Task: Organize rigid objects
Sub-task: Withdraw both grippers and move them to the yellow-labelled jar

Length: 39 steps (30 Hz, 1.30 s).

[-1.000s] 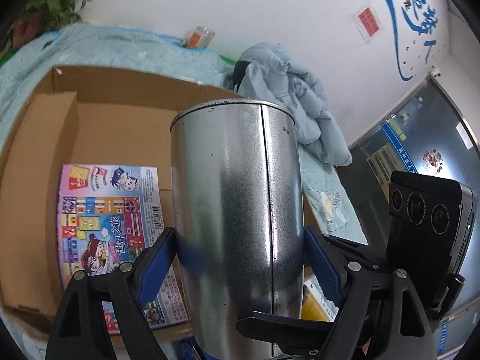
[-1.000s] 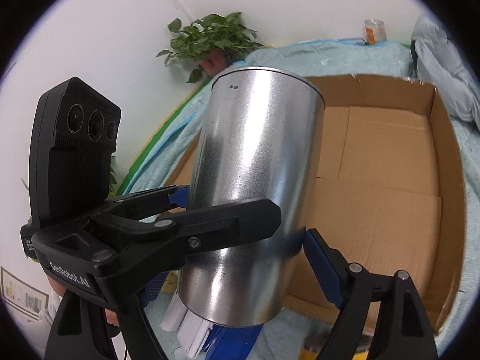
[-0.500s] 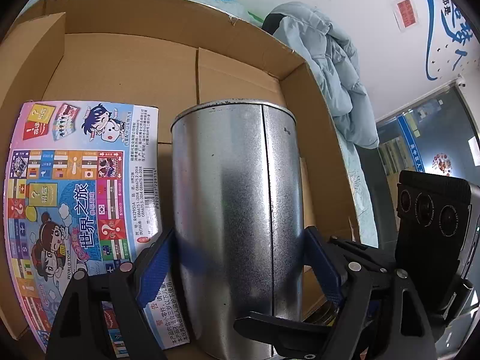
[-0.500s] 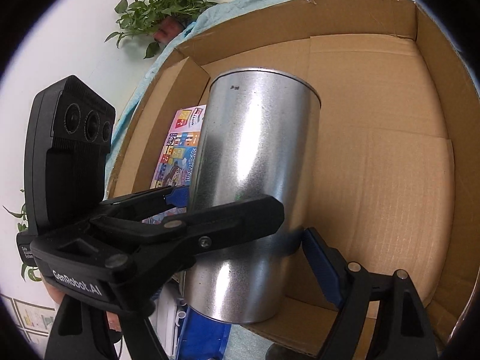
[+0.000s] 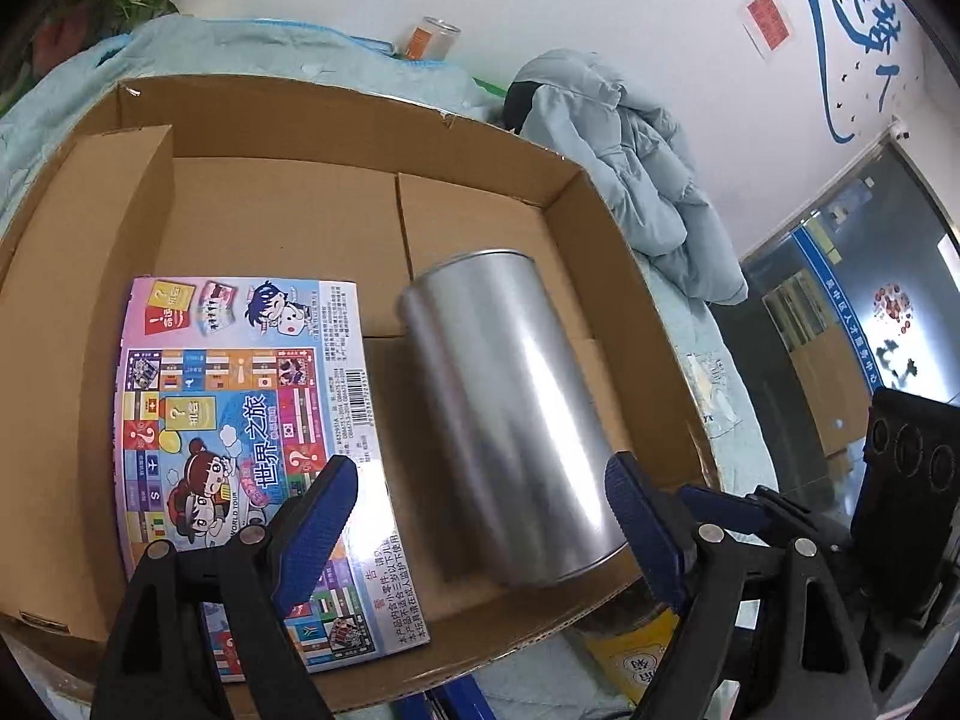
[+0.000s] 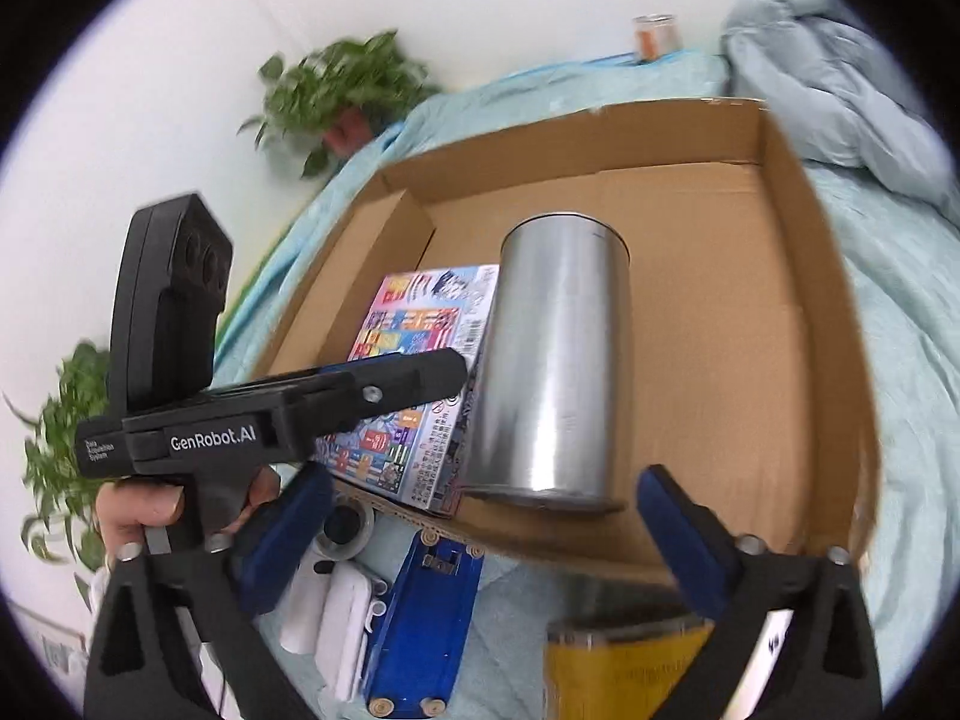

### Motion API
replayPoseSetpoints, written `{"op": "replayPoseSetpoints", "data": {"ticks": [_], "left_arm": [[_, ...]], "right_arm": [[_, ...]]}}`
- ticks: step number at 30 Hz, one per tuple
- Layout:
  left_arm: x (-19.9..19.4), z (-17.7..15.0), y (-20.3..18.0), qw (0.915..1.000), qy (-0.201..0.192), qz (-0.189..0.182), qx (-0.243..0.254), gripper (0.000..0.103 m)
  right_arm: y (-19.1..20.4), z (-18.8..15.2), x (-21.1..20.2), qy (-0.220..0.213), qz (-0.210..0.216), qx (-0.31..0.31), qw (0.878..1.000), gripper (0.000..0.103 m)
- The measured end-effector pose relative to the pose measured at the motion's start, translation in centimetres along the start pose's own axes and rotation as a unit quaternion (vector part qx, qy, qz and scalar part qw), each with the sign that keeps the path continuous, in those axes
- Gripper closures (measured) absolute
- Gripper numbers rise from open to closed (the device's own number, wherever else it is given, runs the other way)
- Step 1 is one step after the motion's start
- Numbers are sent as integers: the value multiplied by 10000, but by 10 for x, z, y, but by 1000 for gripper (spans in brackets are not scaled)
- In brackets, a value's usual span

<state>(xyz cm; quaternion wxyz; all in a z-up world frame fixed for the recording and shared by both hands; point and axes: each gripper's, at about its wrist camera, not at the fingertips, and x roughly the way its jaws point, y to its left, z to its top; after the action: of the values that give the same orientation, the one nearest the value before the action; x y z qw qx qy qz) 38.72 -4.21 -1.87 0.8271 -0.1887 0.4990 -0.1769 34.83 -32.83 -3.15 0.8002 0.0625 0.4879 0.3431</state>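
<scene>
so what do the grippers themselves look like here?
Both are black plastic frames with silver screws and blue ribbed pads. The left gripper reads GenRobot.AI in white and carries a black three-lens module; a bare hand holds it.

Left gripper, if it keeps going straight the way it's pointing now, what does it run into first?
Most likely the metal can lying in the cardboard box. The left gripper has its jaws open, and the can sits dead ahead between them, beside the board game box. Depth is hard to judge through the fisheye.
</scene>
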Motion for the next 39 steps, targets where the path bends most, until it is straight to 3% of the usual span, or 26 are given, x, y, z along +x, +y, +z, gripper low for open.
{"op": "replayPoseSetpoints", "data": {"ticks": [7,9,12,17,19,21,23,26,27,29,32,33,34,35,36,37,38,39], "left_arm": [[-15,-12,1,9997,-207,-103,-76,20],[-21,-16,2,9997,-242,-20,-55,20],[-38,-24,5,9992,-407,18,8,20],[-58,-39,9,9977,-628,203,128,20],[-66,-48,11,9964,-746,361,205,20],[-77,-58,11,9938,-990,439,246,19],[-90,-67,12,9917,-1197,372,281,19],[-115,-84,9,9828,-1725,591,306,10],[-125,-93,6,9765,-1969,815,333,0],[-137,-105,0,9662,-2267,1139,459,1],[-143,-124,-14,9549,-2400,1568,771,1],[-145,-133,-18,9536,-2393,1625,840,7],[-144,-138,-20,9558,-2311,1587,885,49],[-139,-142,-21,9616,-2102,1495,941,78],[-133,-145,-21,9686,-1821,1412,931,103],[-132,-151,-20,9701,-1771,1418,862,102],[-132,-158,-22,9673,-1842,1505,879,101],[-131,-163,-23,9645,-1869,1631,912,83]], "right_arm": [[-33,17,36,140,-492,493,9975,3],[-40,17,45,273,-601,545,9963,21],[-32,13,54,467,-344,589,9966,20],[1,-4,55,652,-482,91,9967,21],[3,-2,57,716,-328,201,9967,20],[5,4,56,604,-98,302,9977,16],[12,2,48,405,-146,115,9990,10],[20,-12,26,126,-368,-186,9991,2],[20,-18,17,20,-517,-233,9984,2],[21,-33,-2,-269,-844,-354,9954,2],[23,-58,-29,-718,-1187,-554,9888,3],[25,-64,-35,-827,-1206,-603,9874,8],[26,-74,-44,-981,-1205,-678,9855,39],[28,-78,-46,-1020,-1217,-719,9847,68],[28,-84,-48,-1022,-1211,-782,9843,74],[28,-93,-50,-1056,-1200,-852,9835,74],[30,-97,-52,-1096,-1221,-878,9825,67],[29,-102,-53,-1121,-1228,-890,9821,55]]}}
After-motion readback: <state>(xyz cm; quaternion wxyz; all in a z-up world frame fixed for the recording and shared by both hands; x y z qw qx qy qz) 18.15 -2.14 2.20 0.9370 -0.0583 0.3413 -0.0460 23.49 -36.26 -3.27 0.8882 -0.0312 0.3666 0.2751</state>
